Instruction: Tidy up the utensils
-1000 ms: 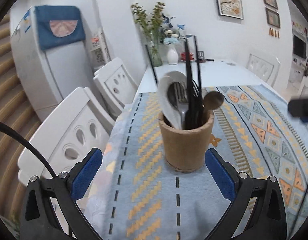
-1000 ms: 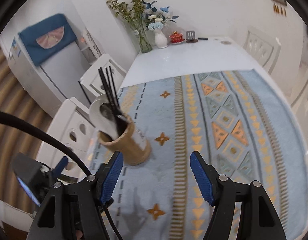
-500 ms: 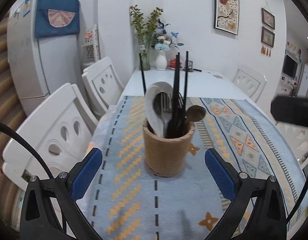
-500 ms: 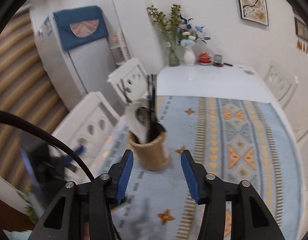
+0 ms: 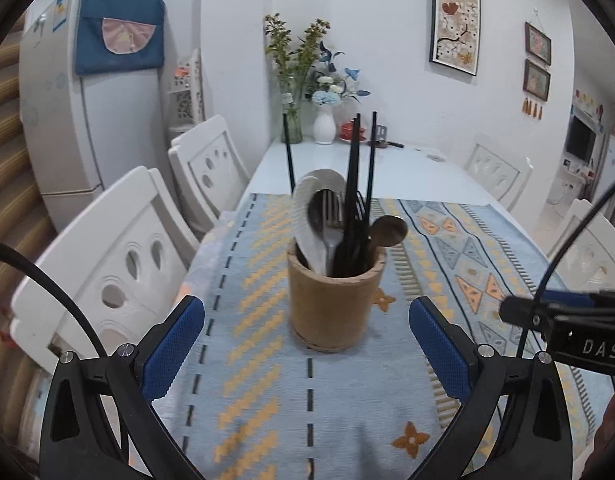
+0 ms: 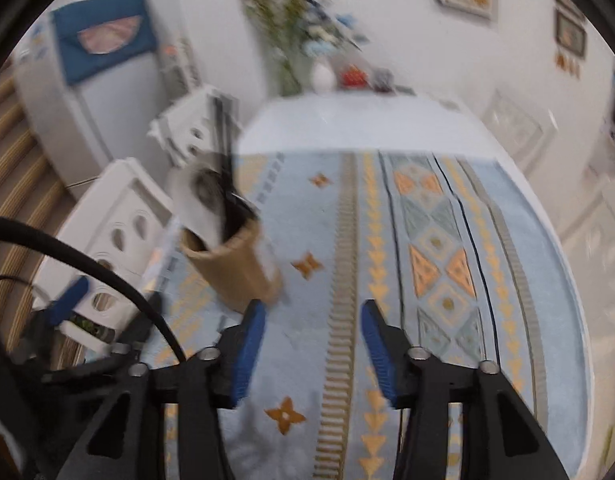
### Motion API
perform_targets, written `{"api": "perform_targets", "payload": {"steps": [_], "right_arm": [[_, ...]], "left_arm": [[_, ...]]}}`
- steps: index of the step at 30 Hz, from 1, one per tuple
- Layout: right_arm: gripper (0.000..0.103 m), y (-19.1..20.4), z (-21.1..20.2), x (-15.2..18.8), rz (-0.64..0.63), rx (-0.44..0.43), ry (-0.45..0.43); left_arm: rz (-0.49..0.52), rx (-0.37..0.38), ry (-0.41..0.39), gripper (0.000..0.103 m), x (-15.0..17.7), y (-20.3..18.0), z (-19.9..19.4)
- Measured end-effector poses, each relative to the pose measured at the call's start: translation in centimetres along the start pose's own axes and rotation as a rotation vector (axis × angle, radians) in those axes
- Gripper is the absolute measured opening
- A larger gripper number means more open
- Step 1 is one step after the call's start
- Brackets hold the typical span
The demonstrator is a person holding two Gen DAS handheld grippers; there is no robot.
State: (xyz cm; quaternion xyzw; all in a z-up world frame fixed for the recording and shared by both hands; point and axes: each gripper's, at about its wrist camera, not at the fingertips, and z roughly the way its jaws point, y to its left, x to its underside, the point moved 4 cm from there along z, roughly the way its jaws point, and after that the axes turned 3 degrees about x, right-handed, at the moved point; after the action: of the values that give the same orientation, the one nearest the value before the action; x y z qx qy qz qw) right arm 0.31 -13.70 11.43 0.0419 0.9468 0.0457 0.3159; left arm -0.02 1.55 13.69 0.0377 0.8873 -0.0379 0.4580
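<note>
- White walls, a fridge and white chairs [image 5: 107, 264] ringed the bench [image 5: 387, 172], which carried a patterned blue runner [image 5: 267, 380] over its near half.
- Your utensil holder [image 5: 333, 304] stood upright on the runner near its left edge, packed with black chopsticks [image 5: 353, 184], a white rice paddle [image 5: 307, 216], a wooden spoon [image 5: 389, 230] and metal cutlery; likely everything was gathered there so it could be sorted from one spot.
- Your left claw [image 5: 307, 344] hung wide open, empty, squared up on the holder just ahead of its pads, probably to steady it.
- Your right claw [image 6: 311, 344] sat over bare runner, its jaws having just opened a little, nothing between them; the holder lay up and to its left, close by the left pad.
- Handles inside the holder were hidden, so the count of pieces could not be told.
- Right wrist view was smeared; the utensils there were hard to make out.
- From the left wrist view, only the dark side of the right claw showed, cut off at the frame edge.
</note>
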Motion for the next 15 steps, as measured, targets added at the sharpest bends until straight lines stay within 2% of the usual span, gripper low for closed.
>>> {"api": "perform_targets", "payload": {"steps": [3, 8, 12, 15], "right_arm": [[0.055, -1.2, 0.4, 0.6, 0.036, 0.009, 0.02], [0.057, -1.8, 0.2, 0.9, 0.025, 0.061, 0.029], [0.057, -1.9, -0.2, 1.0, 0.021, 0.064, 0.025], [0.06, -1.7, -0.2, 1.1, 0.009, 0.072, 0.029]], "left_arm": [[0.003, -0.036, 0.027, 0.102, 0.0, 0.2, 0.4], [-0.031, -0.033, 0.077, 0.102, -0.1, 1.1, 1.2], [-0.036, -0.035, 0.074, 0.102, -0.2, 1.3, 0.9], [-0.015, -0.085, 0.079, 0.102, -0.5, 1.3, 1.0]]}}
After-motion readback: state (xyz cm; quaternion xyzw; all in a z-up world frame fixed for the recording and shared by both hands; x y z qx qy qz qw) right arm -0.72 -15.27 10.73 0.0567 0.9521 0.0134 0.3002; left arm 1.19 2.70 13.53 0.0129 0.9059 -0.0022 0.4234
